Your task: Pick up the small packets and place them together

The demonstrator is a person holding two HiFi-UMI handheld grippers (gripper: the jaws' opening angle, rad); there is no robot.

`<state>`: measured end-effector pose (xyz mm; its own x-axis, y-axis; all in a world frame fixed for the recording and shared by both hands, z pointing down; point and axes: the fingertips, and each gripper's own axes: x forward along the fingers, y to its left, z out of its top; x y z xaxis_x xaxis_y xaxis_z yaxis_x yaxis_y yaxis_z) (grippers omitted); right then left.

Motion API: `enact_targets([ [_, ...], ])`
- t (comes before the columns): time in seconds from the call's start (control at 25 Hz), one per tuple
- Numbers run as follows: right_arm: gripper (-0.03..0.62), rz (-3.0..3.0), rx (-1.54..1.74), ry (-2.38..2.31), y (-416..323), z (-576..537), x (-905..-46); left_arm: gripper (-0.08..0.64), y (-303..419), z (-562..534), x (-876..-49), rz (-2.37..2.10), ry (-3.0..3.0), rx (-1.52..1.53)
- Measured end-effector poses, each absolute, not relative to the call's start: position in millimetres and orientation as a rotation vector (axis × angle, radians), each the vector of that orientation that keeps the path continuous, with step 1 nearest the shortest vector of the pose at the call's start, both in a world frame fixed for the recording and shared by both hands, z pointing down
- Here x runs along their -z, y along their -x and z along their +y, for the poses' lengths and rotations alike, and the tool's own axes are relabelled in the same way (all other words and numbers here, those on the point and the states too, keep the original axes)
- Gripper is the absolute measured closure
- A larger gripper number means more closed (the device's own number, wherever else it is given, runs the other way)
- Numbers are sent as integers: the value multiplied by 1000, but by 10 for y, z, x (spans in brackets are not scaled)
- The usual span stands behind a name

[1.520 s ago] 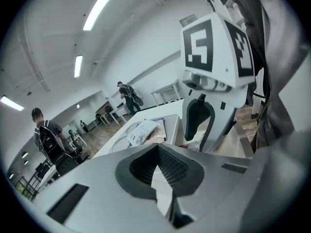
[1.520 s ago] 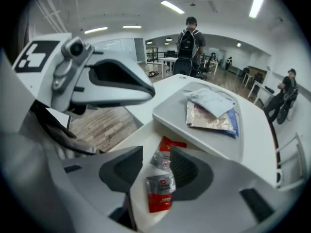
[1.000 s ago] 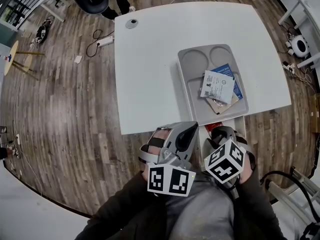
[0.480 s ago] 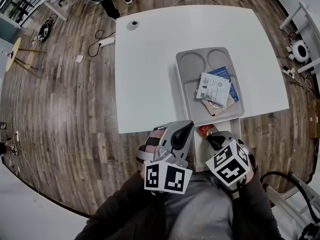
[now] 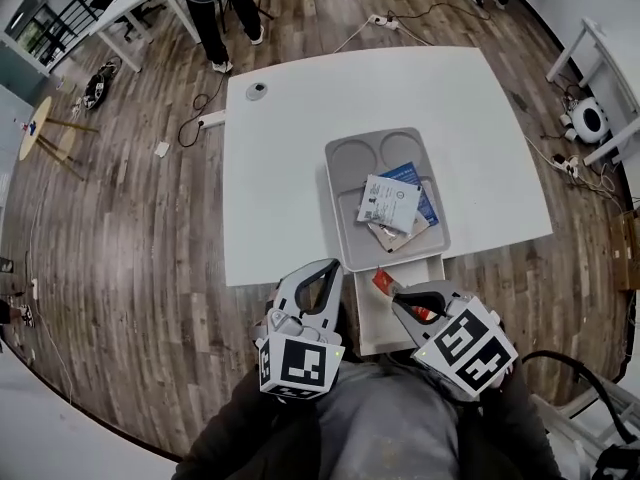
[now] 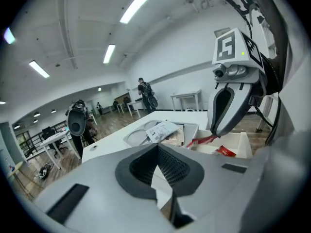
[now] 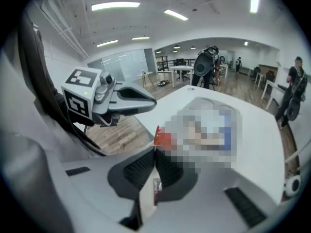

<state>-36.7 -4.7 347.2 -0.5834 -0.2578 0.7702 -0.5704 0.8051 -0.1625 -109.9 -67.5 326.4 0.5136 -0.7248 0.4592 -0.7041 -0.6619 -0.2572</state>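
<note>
In the right gripper view the tray (image 7: 206, 102) is blurred, perhaps holding packets (image 7: 214, 125).

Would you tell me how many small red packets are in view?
2: one red packet pinched in the right gripper, another lying in the white box. Others may be hidden.

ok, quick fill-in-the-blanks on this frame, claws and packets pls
1. The right claw is shut on a small packet coloured ___.
2. The white packet lies on top of the others in the grey ___.
3. The left claw, shut, holds ___.
Missing words: red; tray; nothing.
</note>
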Motion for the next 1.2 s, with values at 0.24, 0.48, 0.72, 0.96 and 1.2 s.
enact_targets([
  [0.24, 578, -2279, -390, -754, 131, -535, -2928, 563, 1046, -688, -3174, 1346, 2720, 797],
  [0.48, 578, -2142, -198, -911, 5, -1266, -2900, 563, 1137, -764, -3156, 1363, 2722, 785],
  [0.72, 578, -2020, -162, -860, 131, -1592, -3294, 563, 1333, -801, -3272, 1429, 2734, 798],
  [0.96, 557, -2012, -160, -814, 305, -1633, -3456, 563, 1484, -796, -3397, 1475, 2760, 809],
  [1.2, 514, -2044, -137, -828, 294, -1612, -3338, 563, 1402, -785, -3348, 1467, 2758, 787],
])
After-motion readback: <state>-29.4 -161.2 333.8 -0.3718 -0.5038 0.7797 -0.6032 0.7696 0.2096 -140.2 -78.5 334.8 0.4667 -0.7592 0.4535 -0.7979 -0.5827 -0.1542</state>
